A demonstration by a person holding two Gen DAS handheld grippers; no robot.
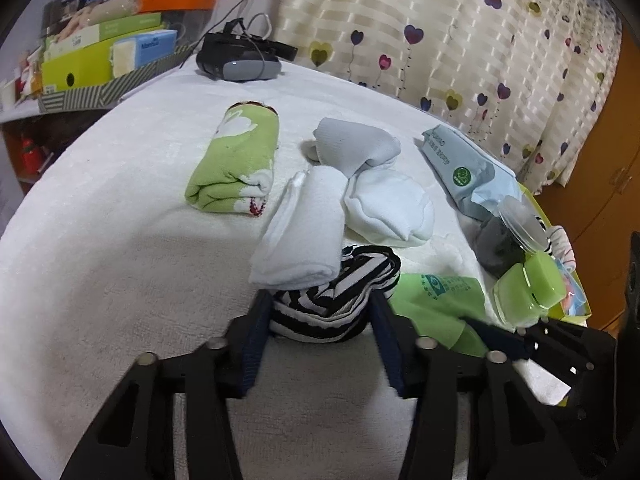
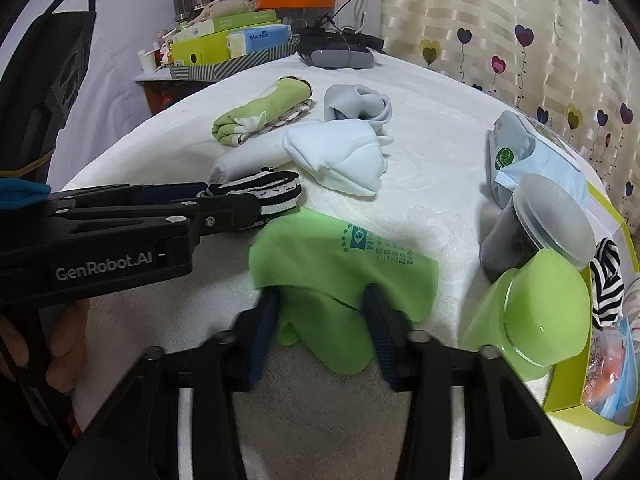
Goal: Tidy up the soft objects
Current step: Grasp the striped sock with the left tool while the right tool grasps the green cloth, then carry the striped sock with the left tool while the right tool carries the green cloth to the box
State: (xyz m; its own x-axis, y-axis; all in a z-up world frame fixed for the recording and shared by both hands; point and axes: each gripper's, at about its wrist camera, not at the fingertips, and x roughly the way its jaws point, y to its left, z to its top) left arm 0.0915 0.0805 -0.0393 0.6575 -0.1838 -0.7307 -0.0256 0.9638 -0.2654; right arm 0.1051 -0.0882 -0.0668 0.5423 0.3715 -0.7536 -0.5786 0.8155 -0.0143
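Left gripper [image 1: 320, 320]: jaws clamped on striped sock [image 1: 340, 292], its bundle filling the gap, resting on the white-covered bench [image 1: 100, 260]. Right gripper [image 2: 320, 320]: jaws narrowed onto the near edge of green cloth [image 2: 340, 260], cloth bunched between pads, rest spread flat ahead.

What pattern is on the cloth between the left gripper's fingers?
Black and white stripes on the striped cloth; clearest in the left wrist view.

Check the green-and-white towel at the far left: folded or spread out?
Folded. The green-and-white towel lies as a compact thick bundle with a rounded fold edge on the white bed cover.
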